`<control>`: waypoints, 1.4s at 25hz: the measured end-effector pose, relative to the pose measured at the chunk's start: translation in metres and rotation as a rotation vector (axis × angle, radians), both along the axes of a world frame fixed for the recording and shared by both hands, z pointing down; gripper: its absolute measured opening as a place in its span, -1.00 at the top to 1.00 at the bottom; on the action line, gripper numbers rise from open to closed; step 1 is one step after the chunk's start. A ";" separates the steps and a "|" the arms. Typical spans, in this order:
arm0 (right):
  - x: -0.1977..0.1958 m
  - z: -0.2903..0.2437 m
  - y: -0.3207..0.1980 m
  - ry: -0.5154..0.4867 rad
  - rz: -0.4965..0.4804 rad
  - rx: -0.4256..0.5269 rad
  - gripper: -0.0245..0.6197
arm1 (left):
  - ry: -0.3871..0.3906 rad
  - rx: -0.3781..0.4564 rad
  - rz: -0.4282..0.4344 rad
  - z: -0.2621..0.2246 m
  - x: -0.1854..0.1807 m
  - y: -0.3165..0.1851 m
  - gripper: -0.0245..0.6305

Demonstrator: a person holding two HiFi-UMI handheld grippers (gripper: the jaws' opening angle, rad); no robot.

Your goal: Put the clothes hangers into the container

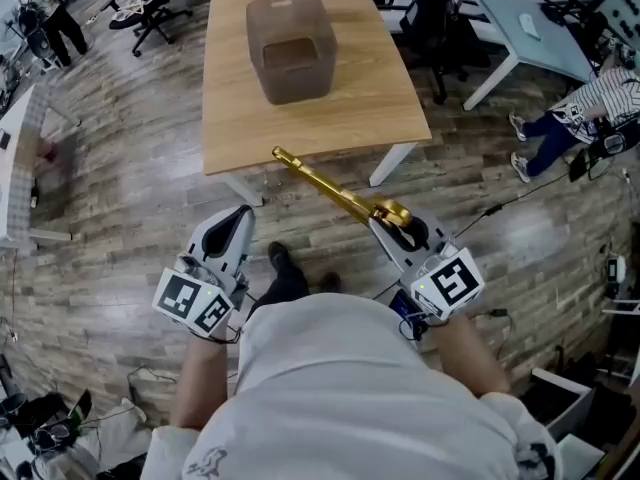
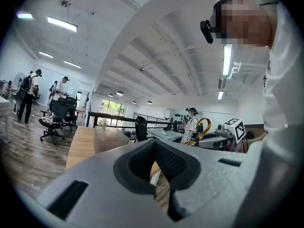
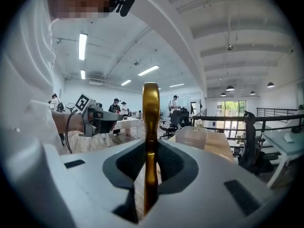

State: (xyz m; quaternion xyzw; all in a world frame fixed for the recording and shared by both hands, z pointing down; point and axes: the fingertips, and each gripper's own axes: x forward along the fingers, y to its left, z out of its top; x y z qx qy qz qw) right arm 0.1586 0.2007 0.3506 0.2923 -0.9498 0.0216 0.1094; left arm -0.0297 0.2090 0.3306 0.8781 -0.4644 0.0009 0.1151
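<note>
The right gripper [image 1: 395,223] held a gold clothes hanger [image 1: 330,190] pinched in its jaws near the curved end. The hanger's long axis ran forward-left, its tip over the counter [image 1: 370,98] edge. The brown container [image 1: 262,28] stood farther ahead, well apart. The left gripper [image 1: 232,226] hung low, its jaws narrow and empty.

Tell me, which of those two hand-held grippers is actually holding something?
The right gripper: its jaws pinch a gold clothes hanger pointing toward the table. The left gripper has nothing between its jaws.
</note>
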 end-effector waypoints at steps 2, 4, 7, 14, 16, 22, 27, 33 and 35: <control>-0.003 0.000 -0.002 0.003 0.001 -0.002 0.70 | 0.002 -0.006 0.004 0.002 -0.003 -0.002 0.91; -0.007 0.000 -0.005 0.006 0.007 -0.004 0.70 | 0.006 -0.010 0.010 0.004 -0.006 -0.006 0.91; -0.014 0.001 -0.013 0.011 0.015 -0.009 0.70 | 0.008 -0.016 0.018 0.006 -0.013 -0.015 0.91; -0.030 0.007 -0.044 0.025 0.043 -0.024 0.70 | 0.014 -0.027 0.037 0.014 -0.033 -0.047 0.91; -0.038 0.007 -0.057 0.025 0.051 -0.025 0.70 | 0.015 -0.026 0.041 0.015 -0.042 -0.059 0.91; -0.069 0.006 -0.100 0.050 0.077 -0.032 0.70 | 0.017 -0.016 0.065 0.009 -0.076 -0.102 0.91; -0.089 0.001 -0.136 0.029 0.113 -0.047 0.70 | 0.015 -0.009 0.105 0.003 -0.096 -0.130 0.91; -0.100 -0.001 -0.163 0.020 0.149 -0.060 0.70 | -0.018 0.013 0.132 -0.004 -0.107 -0.152 0.91; -0.099 -0.001 -0.170 0.023 0.154 -0.062 0.70 | -0.013 0.009 0.131 -0.004 -0.108 -0.159 0.91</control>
